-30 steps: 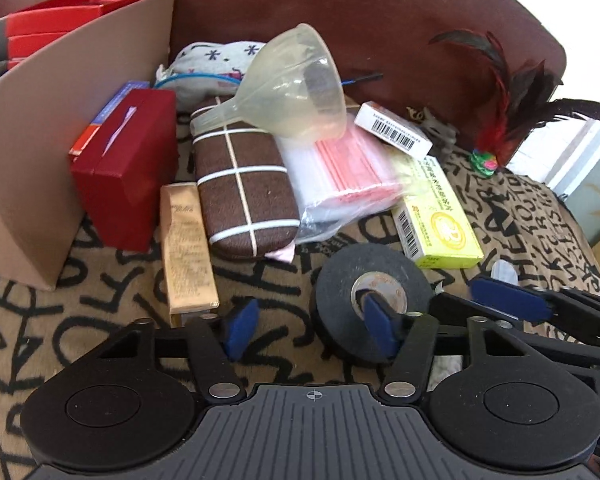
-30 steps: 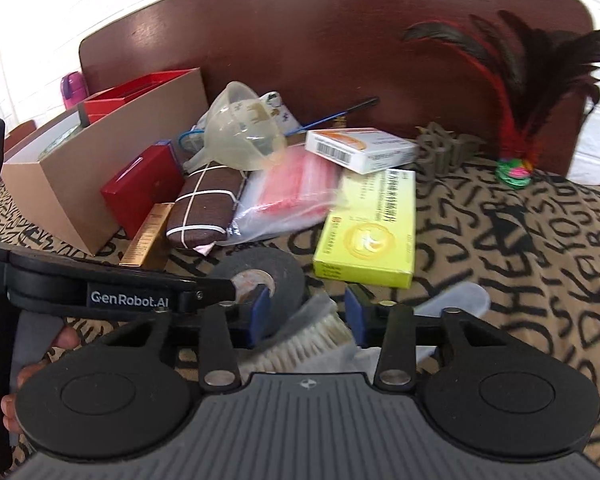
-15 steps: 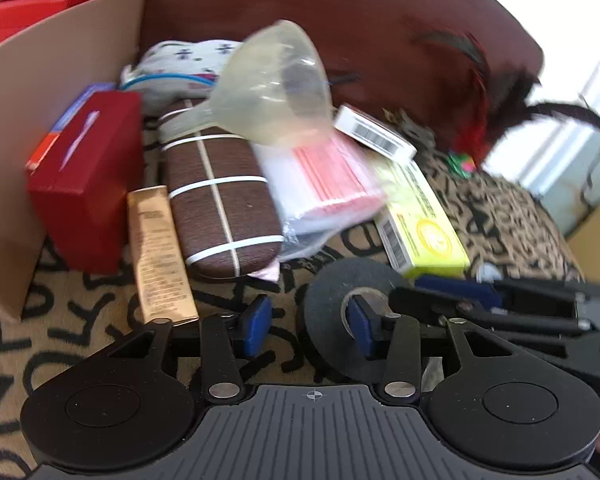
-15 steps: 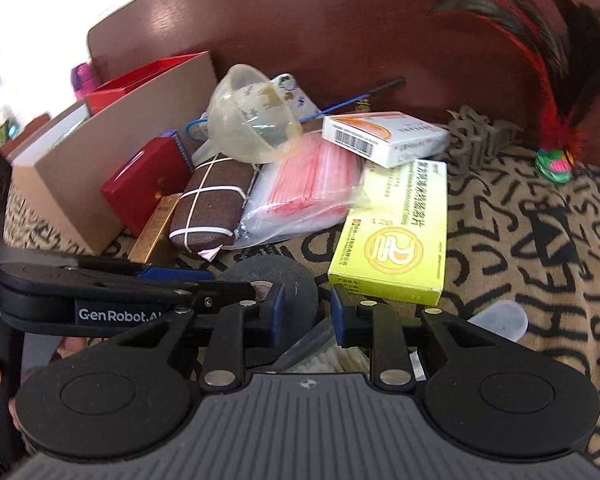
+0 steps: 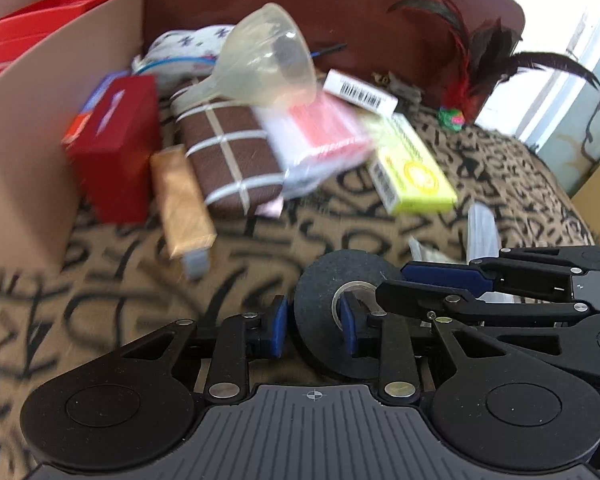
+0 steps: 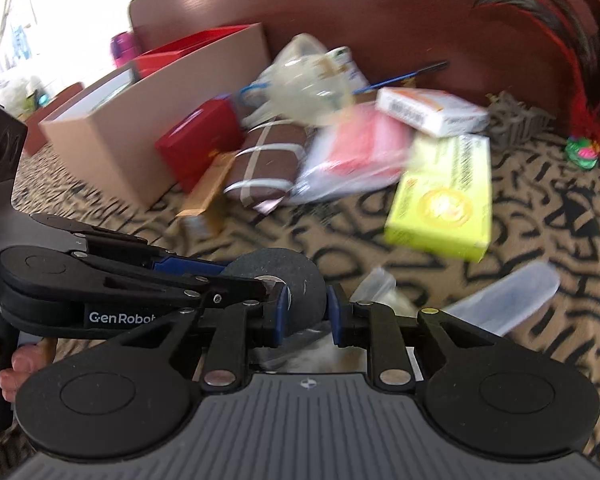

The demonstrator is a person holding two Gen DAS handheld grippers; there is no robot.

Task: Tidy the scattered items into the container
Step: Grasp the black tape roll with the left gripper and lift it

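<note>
A black tape roll (image 5: 320, 280) stands tilted on the patterned cloth. My left gripper (image 5: 312, 320) is shut on its wall, with one pad outside and one inside the hole. In the right wrist view the roll (image 6: 300, 276) shows just ahead of my right gripper (image 6: 308, 312). The right gripper's jaws are closing, and a white-bristled brush in clear wrap (image 6: 504, 300) lies between its fingers. The left gripper (image 6: 236, 276) reaches in from the left. The open cardboard box (image 5: 28, 140) stands at the far left.
Beside the box lie a red box (image 5: 112, 148), a gold box (image 5: 182, 204), a brown checked pouch (image 5: 232, 152), a clear funnel (image 5: 268, 64), a pink bag (image 5: 324, 136), a yellow-green box (image 5: 412, 172) and a white barcode box (image 5: 360, 90). A feather toy (image 5: 468, 72) stands at the back right.
The left jaws closed from wide apart onto the roll's wall, and the roll tipped up. The right jaws narrowed around the brush. Both views shifted slightly and are blurred now.
</note>
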